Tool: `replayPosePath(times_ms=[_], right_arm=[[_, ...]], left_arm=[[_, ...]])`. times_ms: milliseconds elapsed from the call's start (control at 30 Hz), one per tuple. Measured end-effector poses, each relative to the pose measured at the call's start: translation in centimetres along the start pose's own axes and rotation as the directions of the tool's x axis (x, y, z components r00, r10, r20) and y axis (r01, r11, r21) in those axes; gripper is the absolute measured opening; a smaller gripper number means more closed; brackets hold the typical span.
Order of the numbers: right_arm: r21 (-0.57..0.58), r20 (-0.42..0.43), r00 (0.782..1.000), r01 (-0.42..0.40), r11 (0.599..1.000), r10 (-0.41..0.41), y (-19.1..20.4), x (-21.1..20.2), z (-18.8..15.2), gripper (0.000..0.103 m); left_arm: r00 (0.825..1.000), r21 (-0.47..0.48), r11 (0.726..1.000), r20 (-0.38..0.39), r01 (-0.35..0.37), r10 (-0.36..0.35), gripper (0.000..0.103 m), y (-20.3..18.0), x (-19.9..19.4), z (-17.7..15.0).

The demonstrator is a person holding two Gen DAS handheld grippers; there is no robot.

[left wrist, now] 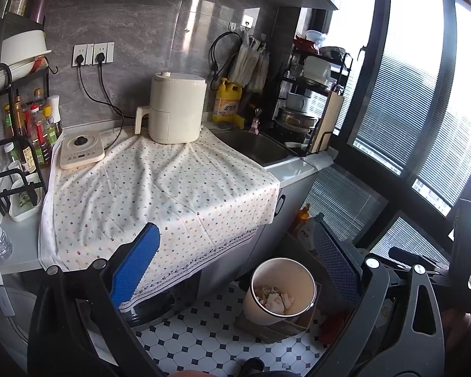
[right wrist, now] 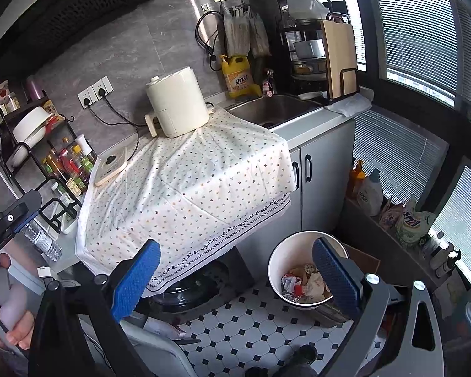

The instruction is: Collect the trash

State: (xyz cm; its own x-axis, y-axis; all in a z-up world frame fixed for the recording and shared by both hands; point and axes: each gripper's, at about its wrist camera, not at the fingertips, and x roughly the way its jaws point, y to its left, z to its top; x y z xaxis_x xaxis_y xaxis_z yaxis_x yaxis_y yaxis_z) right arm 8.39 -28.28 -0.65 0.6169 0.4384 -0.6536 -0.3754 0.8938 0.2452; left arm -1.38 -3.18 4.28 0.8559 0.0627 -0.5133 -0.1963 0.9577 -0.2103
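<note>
A cream trash bin stands on a cardboard box on the tiled floor, holding crumpled paper and wrappers; the right wrist view shows the bin lower right. My left gripper is open with nothing between its blue pads, held above the floor between the counter's front and the bin. My right gripper is also open and empty, its right pad partly covering the bin's rim. The dotted white cloth on the counter shows no loose trash. A hand holds the left gripper's handle.
A cream air fryer and an induction cooker sit on the cloth. The sink, a yellow detergent jug, a dish rack and sauce bottles line the counter. Bottles stand on the sill by the window.
</note>
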Motion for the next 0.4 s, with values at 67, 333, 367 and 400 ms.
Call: replayPosePath(times_ms=[67,333,367,400], right_arm=[[0.003,-0.009,1.000,0.002,1.000,-0.002,-0.3,0.2,-0.2,0.095],[0.010,0.006,1.000,0.024,1.000,-0.024,-0.5,0.1,0.4,0.095],[0.009,0.010,1.000,0.025,1.000,-0.025,-0.4,0.1,0.4,0.095],[0.007,0.015,0.999,0.028,1.000,-0.029,-0.2,0.0,0.3,0.095]], left_arm=[[1.000,0.003,1.000,-0.008,-0.002,0.002,0.097,-0.1,0.4,-0.1],[1.000,0.012,1.000,0.010,-0.017,0.017,0.097,0.2,0.1,0.3],[1.000,0.002,1.000,0.009,-0.016,0.016,0.097,0.5,0.2,0.3],[1.000,-0.007,1.000,0.008,-0.015,0.015,0.097,0.7,0.2,0.2]])
